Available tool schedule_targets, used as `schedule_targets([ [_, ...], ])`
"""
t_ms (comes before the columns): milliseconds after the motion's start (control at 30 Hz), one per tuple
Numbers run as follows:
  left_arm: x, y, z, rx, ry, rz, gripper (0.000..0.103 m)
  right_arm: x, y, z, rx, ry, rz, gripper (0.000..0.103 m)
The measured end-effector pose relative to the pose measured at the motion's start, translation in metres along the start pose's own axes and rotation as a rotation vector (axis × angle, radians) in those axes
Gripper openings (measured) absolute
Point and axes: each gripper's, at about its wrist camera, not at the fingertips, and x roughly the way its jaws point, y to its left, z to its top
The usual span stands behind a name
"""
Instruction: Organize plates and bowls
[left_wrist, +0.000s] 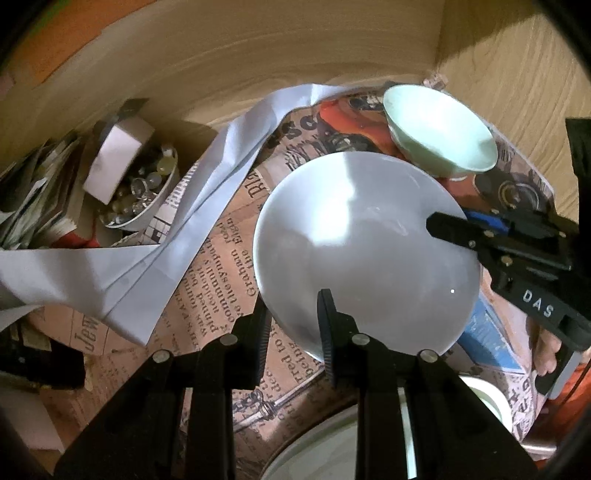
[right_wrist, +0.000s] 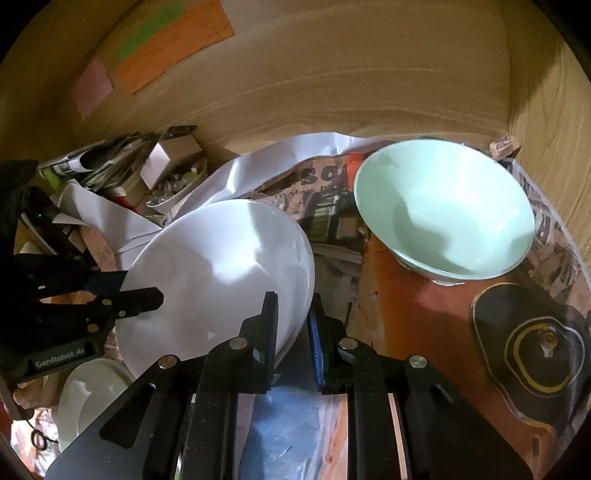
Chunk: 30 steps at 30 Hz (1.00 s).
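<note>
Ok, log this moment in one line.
left tool: shut on white plate | right tool: shut on same plate | green bowl: untouched

White plate tilted, rim gripped – mint bowl upright beside

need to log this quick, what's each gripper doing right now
left gripper: closed on the white plate's near rim
right gripper: closed on the same white plate's opposite rim

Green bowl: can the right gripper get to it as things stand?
Probably not yet. The right gripper is shut on the white plate's rim. The green bowl sits just beyond, nothing between.
</note>
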Motion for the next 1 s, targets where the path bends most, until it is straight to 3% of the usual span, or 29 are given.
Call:
schedule_targets([
  [500,-0.073,0.012,-0.027,-0.096,-0.205,0.033,0.025,-0.061,0.049,-0.001,-0.055,-0.158,0.006,0.015],
  [733,-0.102,0.023,-0.051,-0.139,-0.268,0.013,0.025,-0.082,0.074,-0.008,-0.088,-0.194,0.018,0.015],
  [1000,-0.130,0.030,-0.085,-0.169,-0.327,0.054,0.025,-0.094,0.103,-0.020,-0.116,-0.207,0.042,0.015],
])
